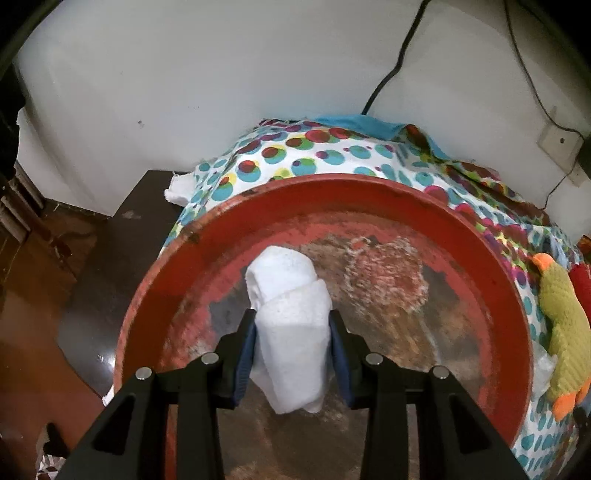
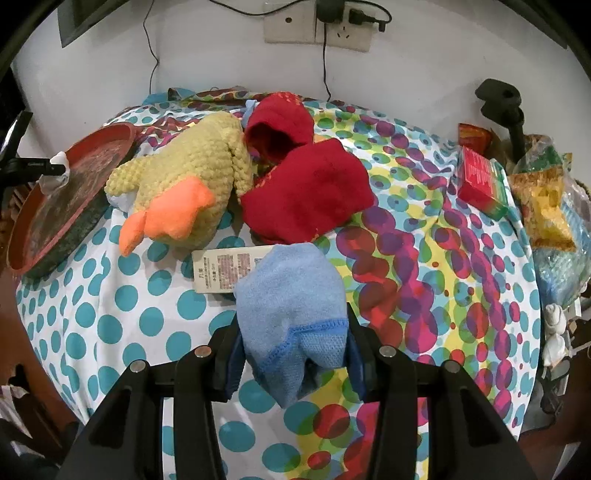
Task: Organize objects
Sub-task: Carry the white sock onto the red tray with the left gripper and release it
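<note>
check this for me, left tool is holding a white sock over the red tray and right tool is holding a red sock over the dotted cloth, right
Not quite: the sock in the right tool is light blue, not red, as the right wrist view shows. The red socks lie on the dotted cloth beside the knitted duck. The rest stands: the left tool holds a white sock over the red tray.

A white wall (image 2: 424, 74) carries a socket plate (image 2: 317, 27) with black cables; the floor (image 1: 22, 295) is glossy reddish-brown.
</note>
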The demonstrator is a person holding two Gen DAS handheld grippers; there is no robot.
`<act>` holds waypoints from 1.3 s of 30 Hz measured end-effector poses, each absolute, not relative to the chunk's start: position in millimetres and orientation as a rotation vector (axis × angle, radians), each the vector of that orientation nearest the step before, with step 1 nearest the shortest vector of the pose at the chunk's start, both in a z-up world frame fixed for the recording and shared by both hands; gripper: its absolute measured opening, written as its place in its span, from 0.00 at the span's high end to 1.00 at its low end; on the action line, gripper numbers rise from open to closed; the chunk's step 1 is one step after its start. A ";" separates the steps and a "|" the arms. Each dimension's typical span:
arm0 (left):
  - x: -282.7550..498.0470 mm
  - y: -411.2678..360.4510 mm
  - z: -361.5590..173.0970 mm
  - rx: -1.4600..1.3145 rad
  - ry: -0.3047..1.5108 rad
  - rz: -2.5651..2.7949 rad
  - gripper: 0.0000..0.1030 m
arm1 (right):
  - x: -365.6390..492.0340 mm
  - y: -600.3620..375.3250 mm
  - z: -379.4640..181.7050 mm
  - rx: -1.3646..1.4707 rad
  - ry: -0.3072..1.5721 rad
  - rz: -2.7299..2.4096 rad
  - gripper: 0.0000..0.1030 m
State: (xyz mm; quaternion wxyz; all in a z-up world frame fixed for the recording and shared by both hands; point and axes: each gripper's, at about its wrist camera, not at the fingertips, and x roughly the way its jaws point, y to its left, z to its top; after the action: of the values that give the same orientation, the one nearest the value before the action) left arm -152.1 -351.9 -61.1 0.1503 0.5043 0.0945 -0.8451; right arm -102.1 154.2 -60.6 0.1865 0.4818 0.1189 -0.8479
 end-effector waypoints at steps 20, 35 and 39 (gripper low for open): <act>-149.1 -373.0 -71.3 1.457 0.352 -2.377 0.54 | -104.2 150.5 -63.5 1.363 0.335 -2.376 0.58; -116.2 -341.4 -29.8 1.344 0.293 -2.421 0.54 | -91.0 136.0 -48.4 1.282 0.345 -2.353 0.58; -93.8 -318.6 -31.0 1.364 0.312 -2.453 0.54 | -85.5 123.0 -40.2 1.239 0.364 -2.328 0.58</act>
State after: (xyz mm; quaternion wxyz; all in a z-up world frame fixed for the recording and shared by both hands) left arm -93.8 -318.6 -31.0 0.1581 0.4770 0.1091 -0.8576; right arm -85.5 123.0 -40.2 0.2374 0.4522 0.1327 -0.8494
